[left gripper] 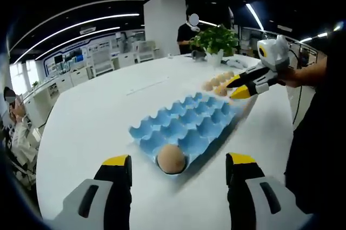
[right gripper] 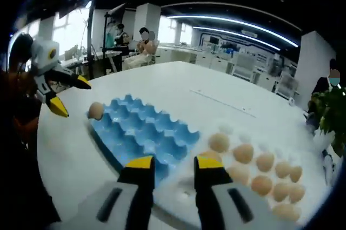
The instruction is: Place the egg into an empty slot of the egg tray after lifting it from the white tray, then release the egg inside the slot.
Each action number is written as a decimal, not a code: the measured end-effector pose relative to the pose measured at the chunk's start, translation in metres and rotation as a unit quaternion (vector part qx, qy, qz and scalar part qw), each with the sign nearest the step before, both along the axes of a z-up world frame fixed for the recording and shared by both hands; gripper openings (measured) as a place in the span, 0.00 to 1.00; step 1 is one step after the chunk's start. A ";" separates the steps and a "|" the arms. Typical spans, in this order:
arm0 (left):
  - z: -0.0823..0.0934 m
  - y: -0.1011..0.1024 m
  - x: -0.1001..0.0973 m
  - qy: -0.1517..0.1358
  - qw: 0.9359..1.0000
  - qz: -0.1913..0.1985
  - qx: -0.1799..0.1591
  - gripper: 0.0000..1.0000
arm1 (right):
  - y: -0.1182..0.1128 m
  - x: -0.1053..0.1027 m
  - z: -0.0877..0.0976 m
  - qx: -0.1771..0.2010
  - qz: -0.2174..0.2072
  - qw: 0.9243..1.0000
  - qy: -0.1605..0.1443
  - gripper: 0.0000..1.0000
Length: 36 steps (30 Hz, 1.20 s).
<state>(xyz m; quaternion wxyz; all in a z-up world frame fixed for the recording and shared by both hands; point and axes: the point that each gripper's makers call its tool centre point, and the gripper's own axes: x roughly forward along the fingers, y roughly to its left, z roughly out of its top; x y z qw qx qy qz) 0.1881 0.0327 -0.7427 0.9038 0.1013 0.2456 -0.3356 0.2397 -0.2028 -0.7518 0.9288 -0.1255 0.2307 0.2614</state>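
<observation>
- While both yellow-tipped jaws rise from six o'clock in the left gripper view, the left gripper [left gripper: 178,168] stands wide open with nothing between its jaws; in the right gripper view it shows at nine o'clock, jaws likewise apart and empty, well clear of the table.
- Just past its jaws, a brown egg [left gripper: 171,158] sits in the nearest corner slot of the blue egg tray [left gripper: 189,122]; every other slot that can be seen is empty.
- Beyond the egg tray, toward one o'clock, the right gripper [left gripper: 238,87] comes in from three o'clock, held by a hand [left gripper: 289,76], its jaws parted over a row of eggs [left gripper: 217,81].
- Farther off at twelve o'clock stand a potted plant [left gripper: 216,38] and a person in dark clothes.
- Seen in the right gripper view, the right gripper's jaws are moderately open at six o'clock and hold nothing; their tips hover over the meeting edge of the egg tray and the white tray [right gripper: 186,187].
- At four o'clock the white tray carries about ten brown eggs in rows.
- All of this rests on a large white table [left gripper: 97,111], with office desks and seated people far behind.
</observation>
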 end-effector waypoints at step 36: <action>-0.004 -0.001 -0.002 0.009 1.000 0.024 -0.006 0.71 | -0.072 -0.005 -0.020 0.030 -0.095 0.994 0.034 0.22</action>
